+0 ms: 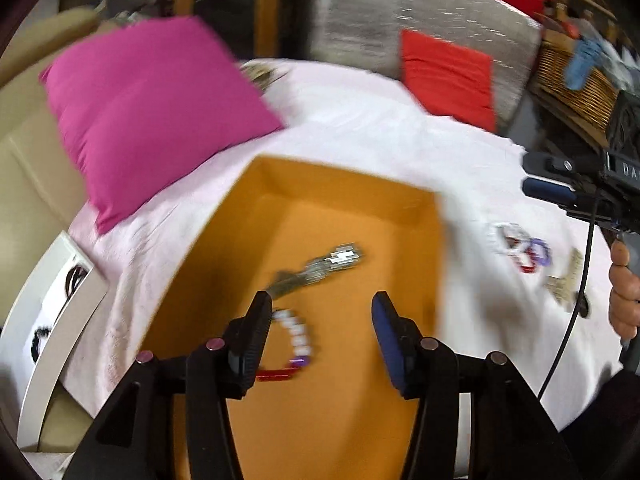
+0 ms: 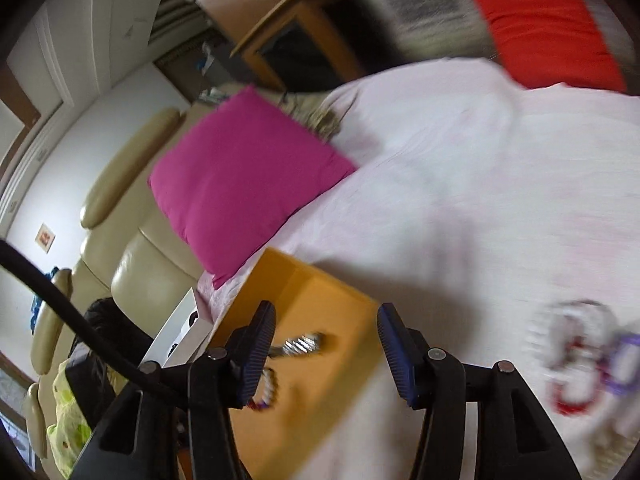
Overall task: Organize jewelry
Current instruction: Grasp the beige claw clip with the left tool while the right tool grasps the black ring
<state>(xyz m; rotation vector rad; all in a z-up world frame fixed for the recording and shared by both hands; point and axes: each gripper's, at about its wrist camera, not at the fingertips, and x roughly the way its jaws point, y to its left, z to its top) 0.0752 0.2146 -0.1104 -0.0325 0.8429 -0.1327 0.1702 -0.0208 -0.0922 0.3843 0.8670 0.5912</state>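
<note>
**Two pieces in the box, a cluster on the sheet**

Pale pink sheet (image 1: 360,128) covers the bed, with one magenta pillow (image 1: 148,112) at its far left and one red pillow (image 1: 448,76) at the far right. On the sheet sits one orange box (image 1: 360,216), open at the top.

We count two pieces of jewelry in the box. One is a silver chain (image 1: 320,266) of flat metallic links, lying slantwise near the middle of the floor. The other is a bead bracelet (image 1: 298,344), with white lettered beads, a few purple ones and a red stretch, lying nearer to us, just beside the left finger.

Outside the box, to its right on the sheet, lies a cluster of bracelets (image 1: 522,248) in white, red and purple; we think three, but blur hides the count. Two small dull pieces (image 1: 568,280) lie just beyond that cluster.

Our left gripper (image 1: 320,320) hangs over the box with its jaws about half open, holding nothing; the bead bracelet lies below them on the box floor. Our right gripper (image 2: 326,344) hangs over the box's right edge, jaws likewise parted and empty, with the cluster to its right. One hand (image 1: 624,296) grips its handle.
</note>
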